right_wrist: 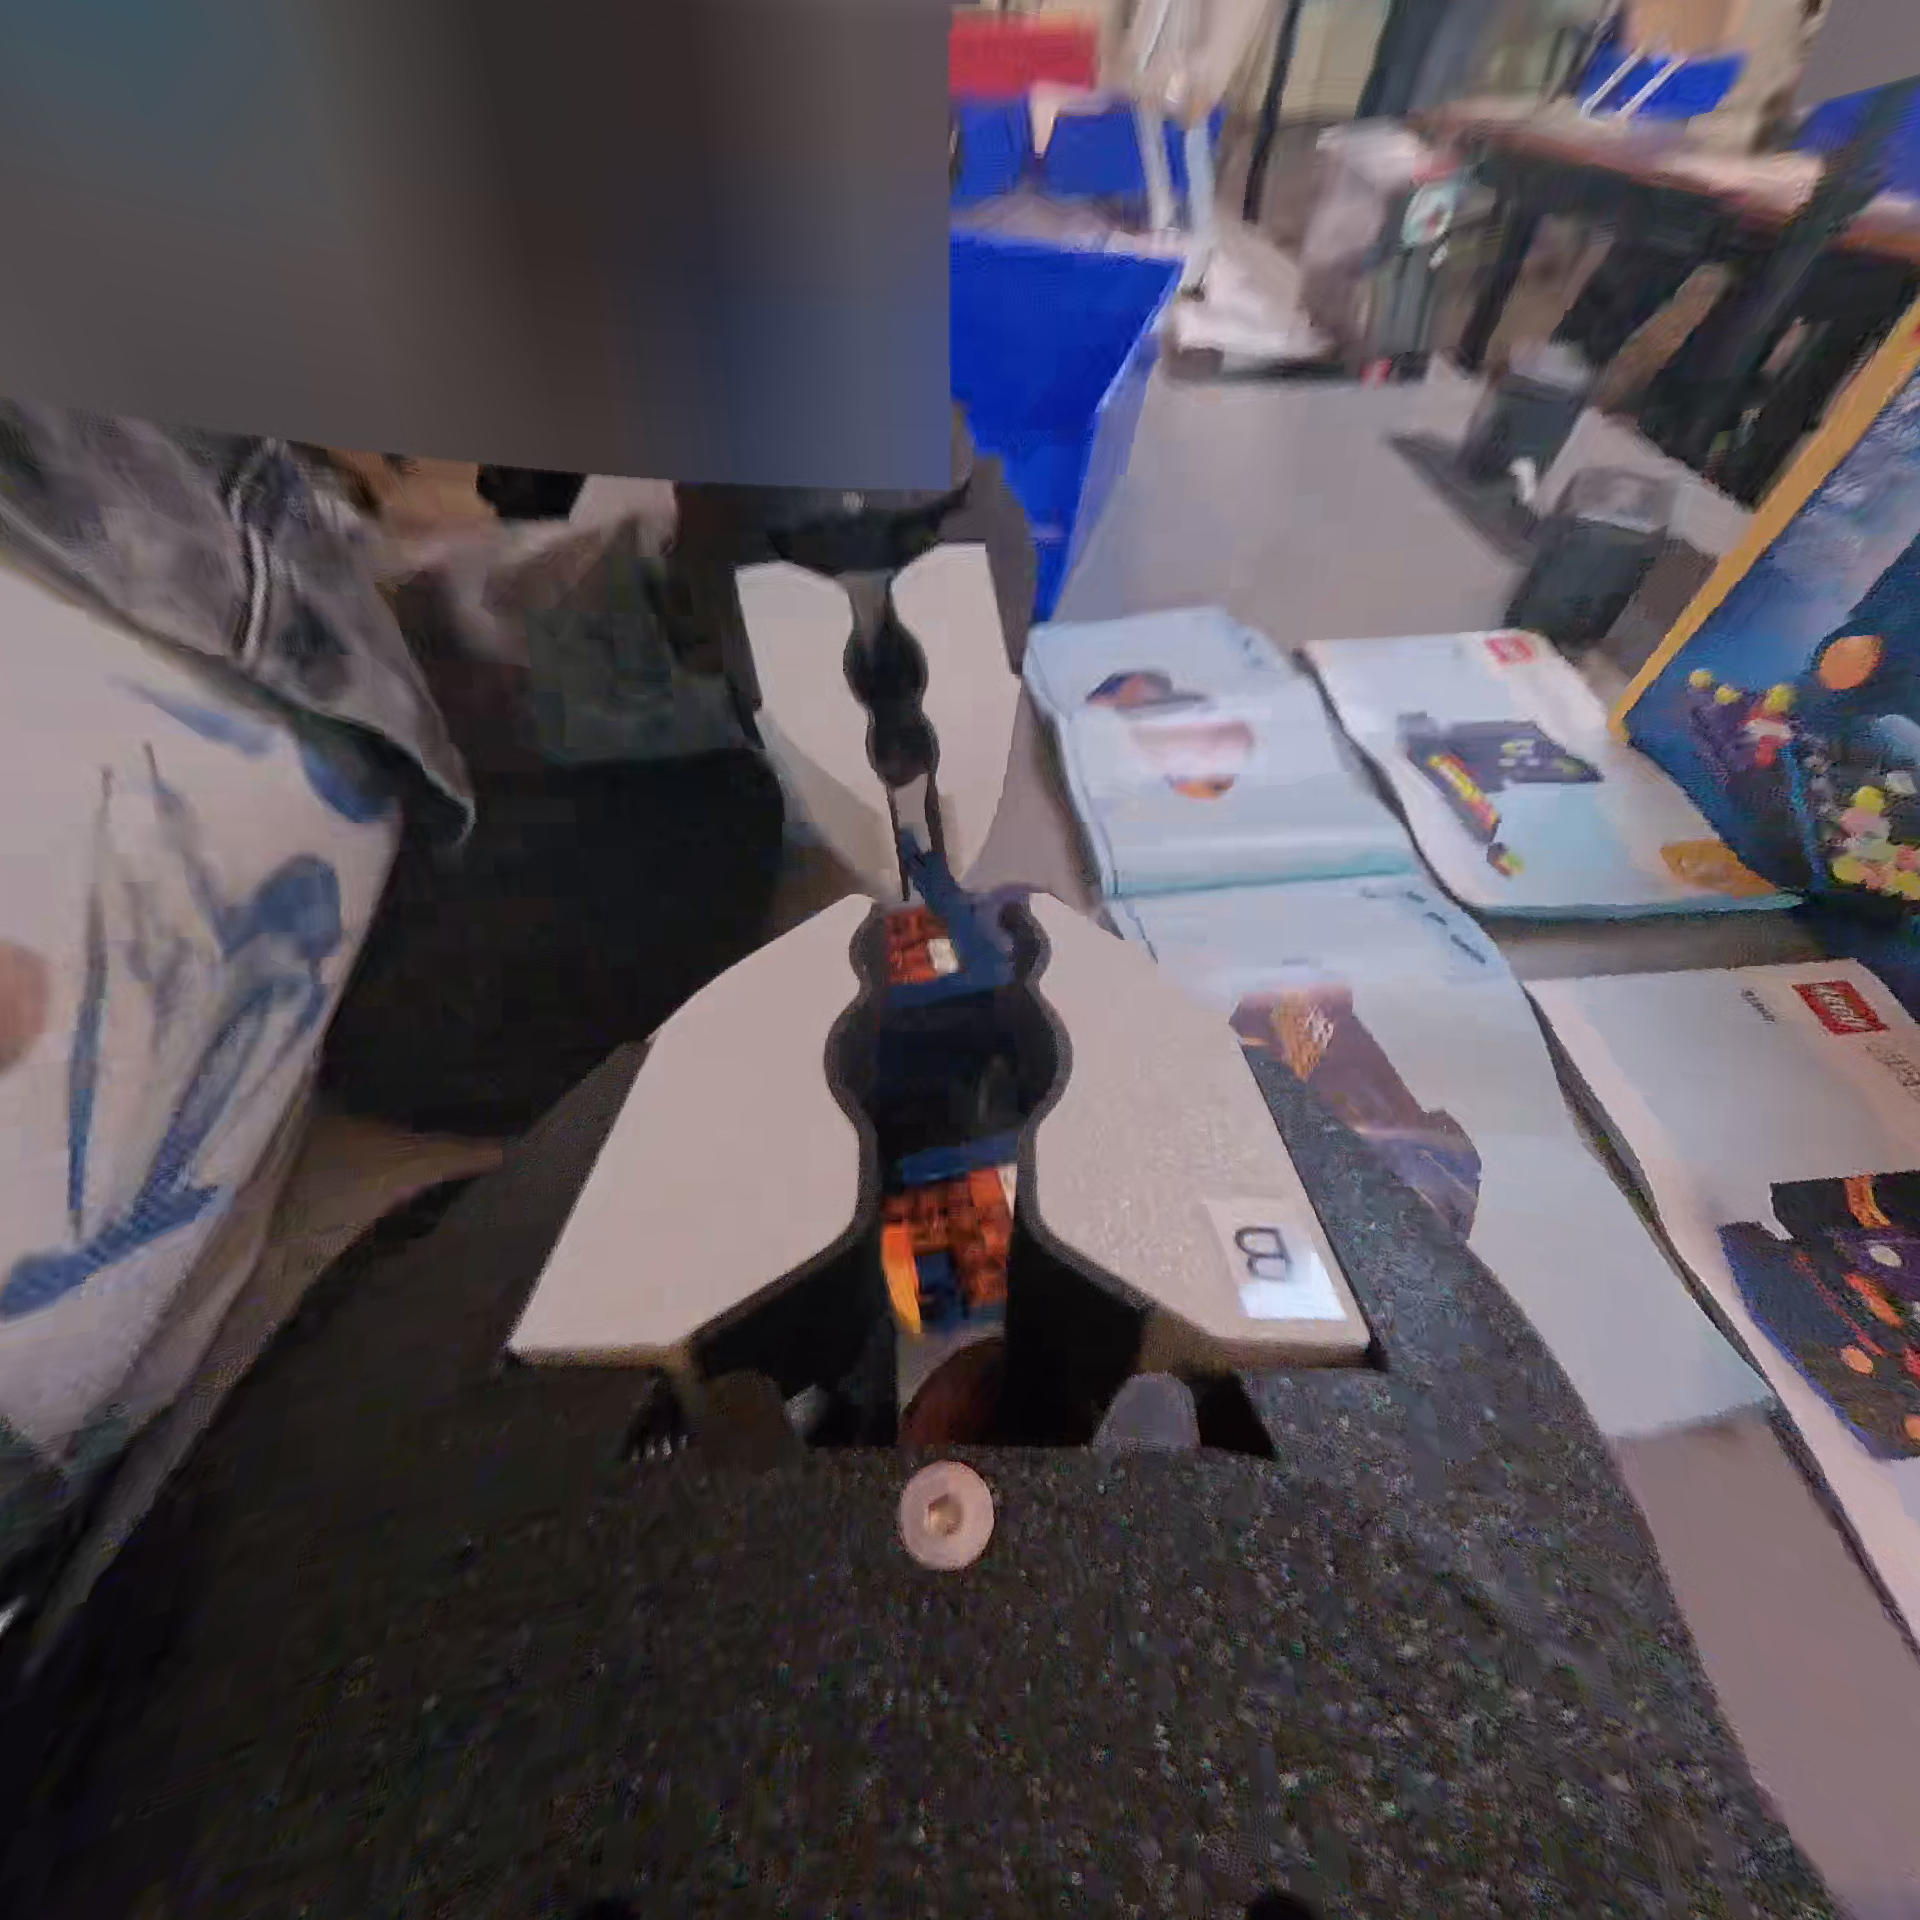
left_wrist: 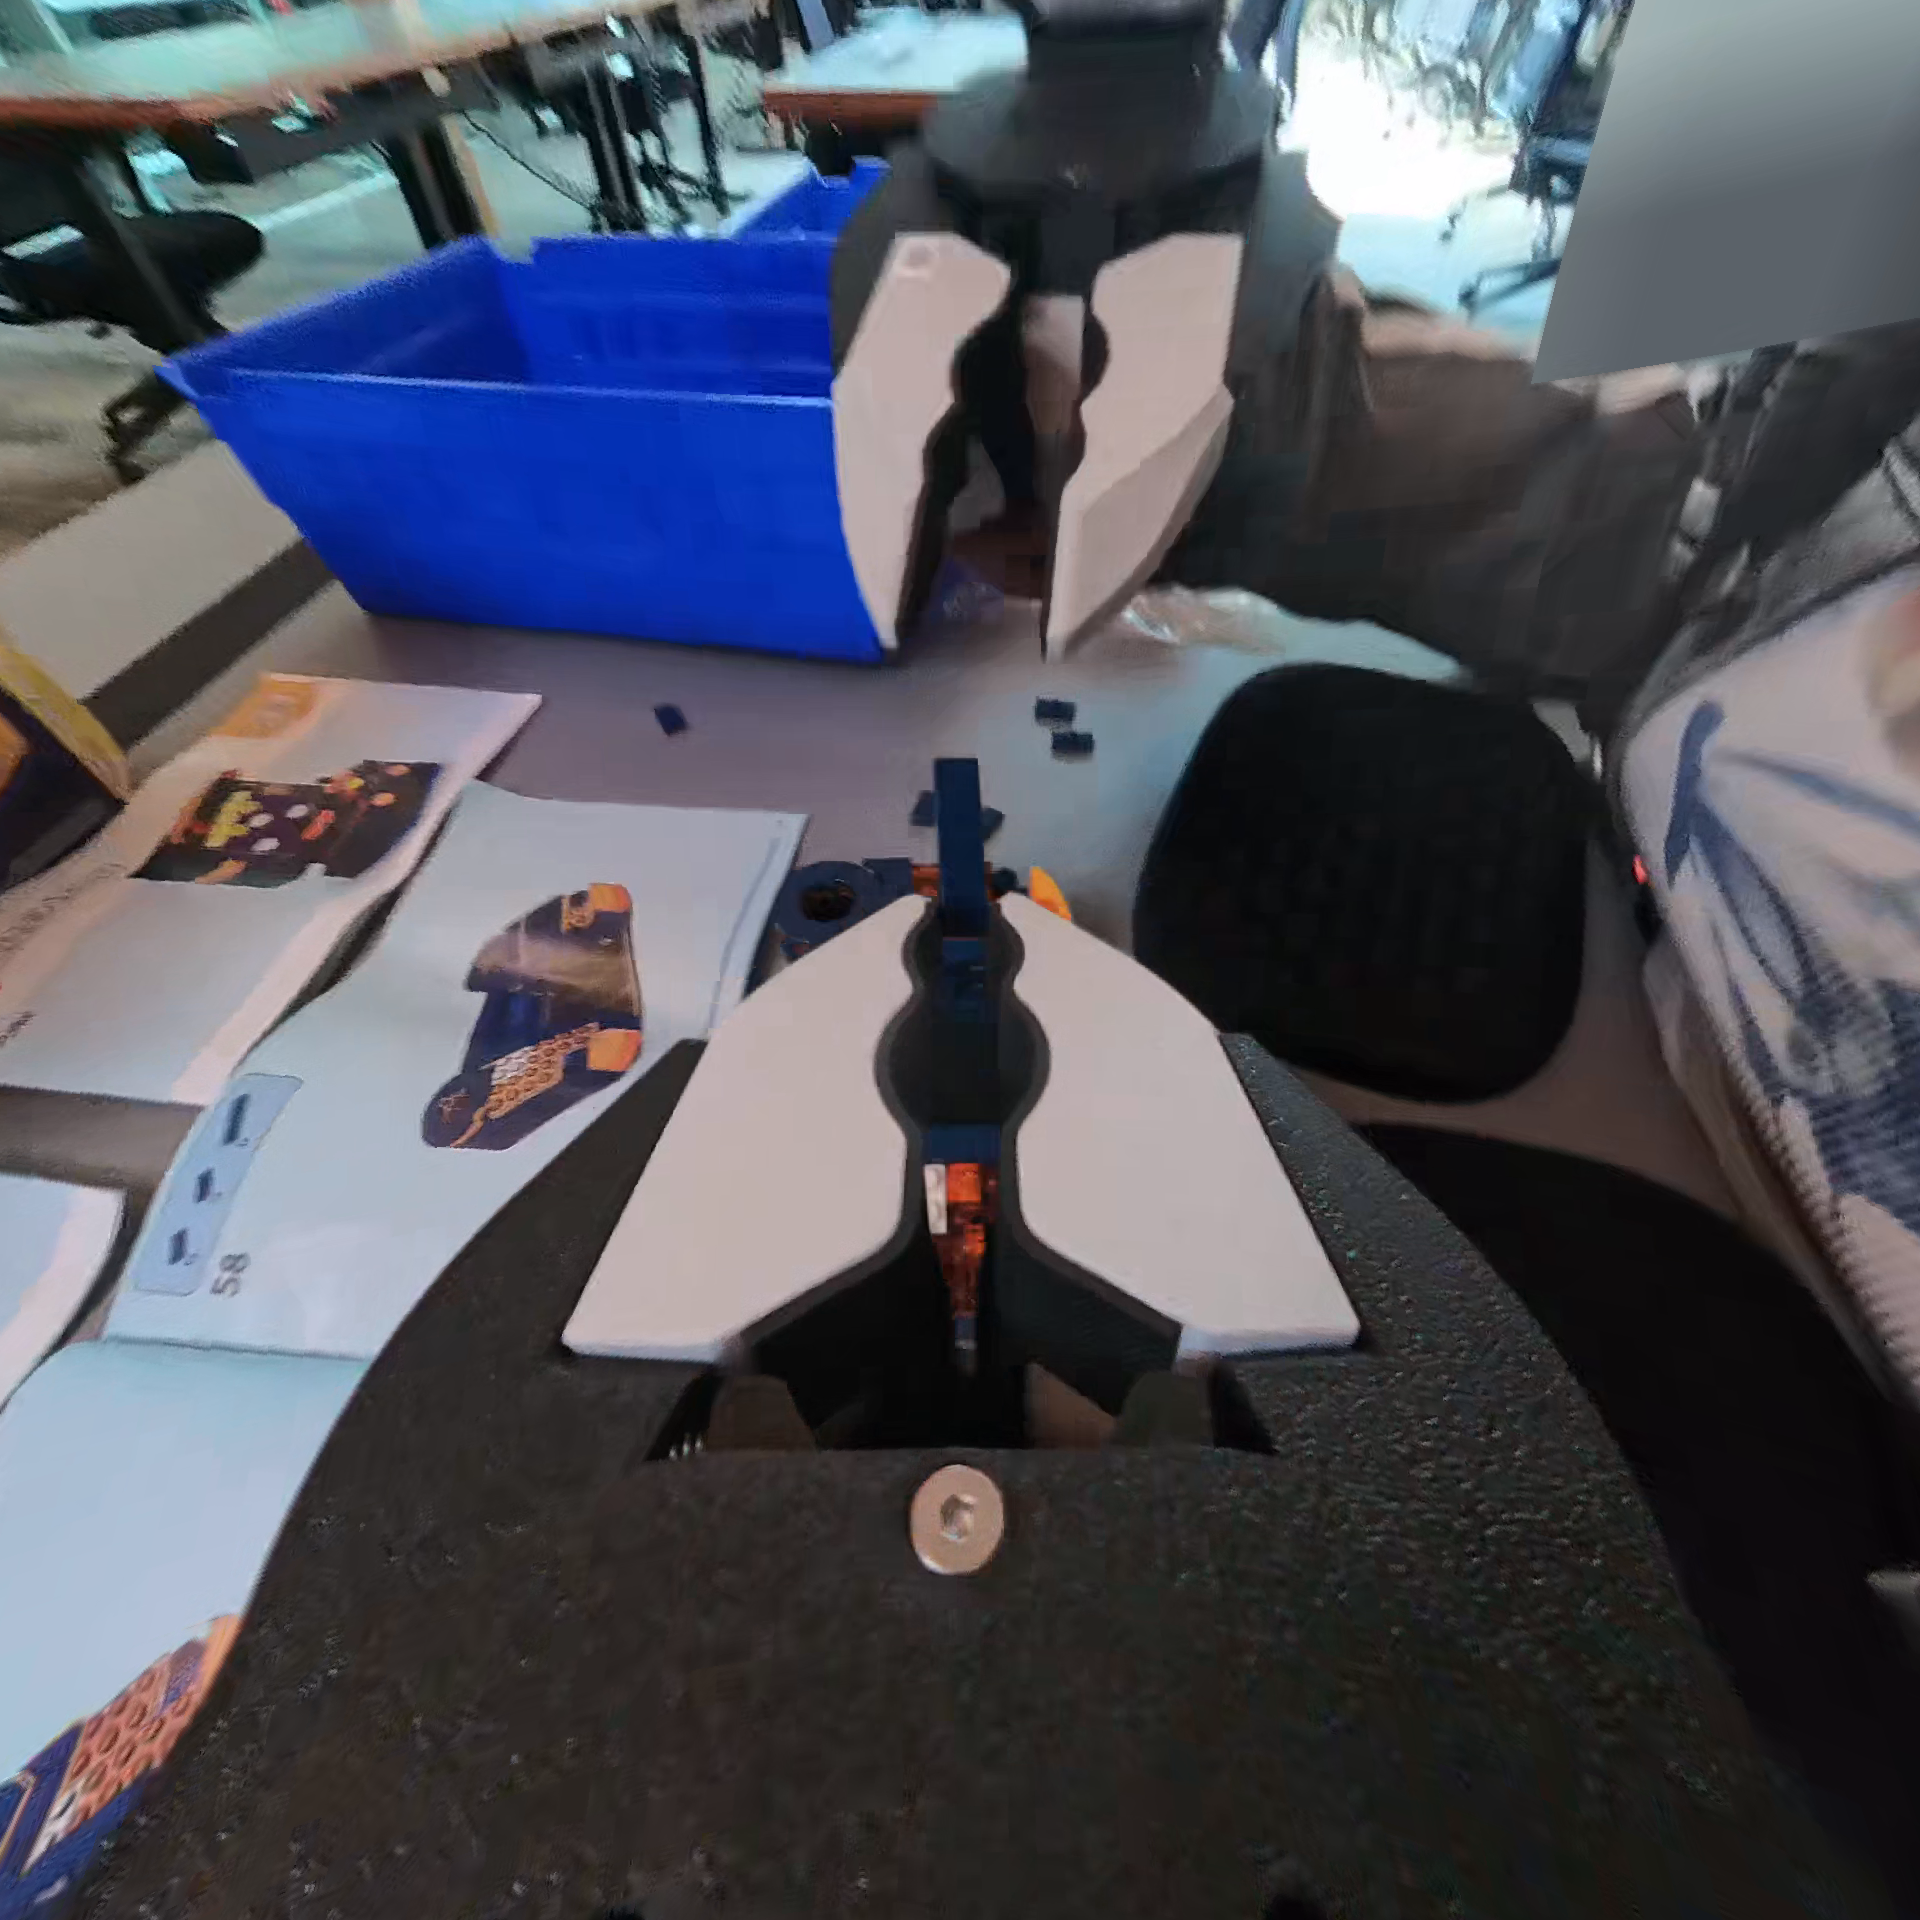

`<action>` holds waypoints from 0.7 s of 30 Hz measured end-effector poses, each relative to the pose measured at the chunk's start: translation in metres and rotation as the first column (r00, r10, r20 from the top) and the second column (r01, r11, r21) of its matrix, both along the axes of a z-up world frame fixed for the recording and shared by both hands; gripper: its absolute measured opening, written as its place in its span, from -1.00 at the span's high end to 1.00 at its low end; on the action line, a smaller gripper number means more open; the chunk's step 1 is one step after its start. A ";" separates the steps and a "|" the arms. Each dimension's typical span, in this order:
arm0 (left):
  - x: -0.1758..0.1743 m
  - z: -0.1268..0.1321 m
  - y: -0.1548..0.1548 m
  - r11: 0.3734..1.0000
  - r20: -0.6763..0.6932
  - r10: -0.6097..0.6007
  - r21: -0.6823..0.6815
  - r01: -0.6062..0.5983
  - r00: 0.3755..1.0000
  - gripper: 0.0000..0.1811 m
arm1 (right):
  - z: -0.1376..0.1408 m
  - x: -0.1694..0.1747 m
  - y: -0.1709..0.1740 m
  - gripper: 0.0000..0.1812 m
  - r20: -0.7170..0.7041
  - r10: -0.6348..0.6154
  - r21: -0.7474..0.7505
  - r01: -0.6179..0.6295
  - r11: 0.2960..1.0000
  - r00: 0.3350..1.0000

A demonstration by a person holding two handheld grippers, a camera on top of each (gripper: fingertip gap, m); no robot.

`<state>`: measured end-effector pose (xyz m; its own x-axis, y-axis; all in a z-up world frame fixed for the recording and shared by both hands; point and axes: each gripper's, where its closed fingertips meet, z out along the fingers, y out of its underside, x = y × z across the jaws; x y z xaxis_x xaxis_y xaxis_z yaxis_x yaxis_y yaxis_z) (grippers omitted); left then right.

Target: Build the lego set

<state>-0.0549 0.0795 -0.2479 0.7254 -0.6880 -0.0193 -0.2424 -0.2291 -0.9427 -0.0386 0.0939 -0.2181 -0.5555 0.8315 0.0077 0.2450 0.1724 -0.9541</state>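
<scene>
Lego model [left_wrist: 961, 1195], dark blue with orange parts, sits clamped between your left gripper's [left_wrist: 961, 914] nearly closed fingers; a dark blue bar [left_wrist: 957, 831] stands out past the tips toward 12 o'clock. In the right wrist view your right gripper [right_wrist: 951, 914] is likewise clenched on a dark blue and orange piece of the model [right_wrist: 948, 1216], and the left gripper meets it tip to tip at 12 o'clock. Which gripper carries which part is hard to tell through the blur.

From the left wrist view, the right gripper [left_wrist: 977, 634] hangs at 12 o'clock with its fingers parted. Loose dark blue bricks [left_wrist: 1062, 724] lie on the grey table [left_wrist: 790, 727] between the two. A blue bin [left_wrist: 540, 457] stands at 11 o'clock, just beside the right gripper. Open instruction booklets [left_wrist: 436, 1018] spread at 9 o'clock. A black chair seat [left_wrist: 1361, 883] sits at 2 o'clock, with a person's patterned sleeve [left_wrist: 1766, 883] at 3 o'clock.

In the right wrist view the lego box [right_wrist: 1808, 675] stands at 2 o'clock beyond the booklets.
</scene>
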 end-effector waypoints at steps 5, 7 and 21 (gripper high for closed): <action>0.016 -0.010 -0.006 0.997 -0.066 -0.079 -0.029 0.077 0.995 0.91 | -0.022 0.002 -0.012 0.85 0.147 0.121 0.185 -0.147 0.972 0.982; 0.017 -0.012 -0.006 0.996 -0.069 -0.082 -0.035 0.079 0.994 0.91 | -0.026 0.003 -0.017 0.86 0.171 0.158 0.186 -0.189 0.964 0.972; 0.015 -0.028 0.002 0.998 -0.180 -0.032 -0.058 0.022 0.983 0.77 | -0.059 0.023 0.032 0.92 0.253 -0.017 0.183 -0.031 0.983 0.967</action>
<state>-0.0396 0.0812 -0.2762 0.6944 -0.7112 -0.1097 -0.4143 -0.2705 -0.8690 -0.0155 0.1262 -0.2776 -0.5651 0.8248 0.0190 0.4717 0.3419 -0.8128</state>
